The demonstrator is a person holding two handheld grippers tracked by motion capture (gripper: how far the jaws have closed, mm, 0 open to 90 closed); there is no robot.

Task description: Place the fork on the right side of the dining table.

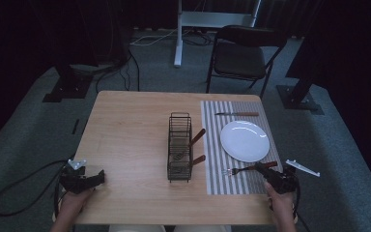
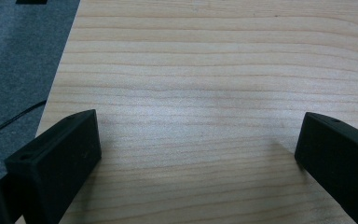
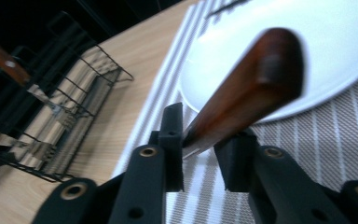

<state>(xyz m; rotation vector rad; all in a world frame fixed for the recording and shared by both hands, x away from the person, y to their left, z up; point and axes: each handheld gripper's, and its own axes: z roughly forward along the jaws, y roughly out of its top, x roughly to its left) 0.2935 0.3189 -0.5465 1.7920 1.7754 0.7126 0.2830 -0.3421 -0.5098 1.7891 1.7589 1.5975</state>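
Note:
A fork point(image 1: 241, 169) with a brown wooden handle point(image 3: 247, 88) lies across the near part of the striped placemat point(image 1: 215, 145), tines pointing left, just in front of the white plate point(image 1: 245, 140). My right gripper point(image 1: 261, 167) straddles the start of its handle. In the right gripper view point(image 3: 203, 128) the handle looks blurred and leans against one pad, while a thin gap shows at the other. My left gripper point(image 1: 101, 176) rests at the table's near left corner. Its jaws stand wide apart over bare wood in the left gripper view point(image 2: 200, 126).
A black wire rack point(image 1: 179, 145) stands mid-table with two wooden-handled utensils point(image 1: 198, 136) leaning out of it. A knife point(image 1: 236, 114) lies on the placemat beyond the plate. A dark chair point(image 1: 241, 53) stands past the far edge of the wooden table point(image 1: 125, 135).

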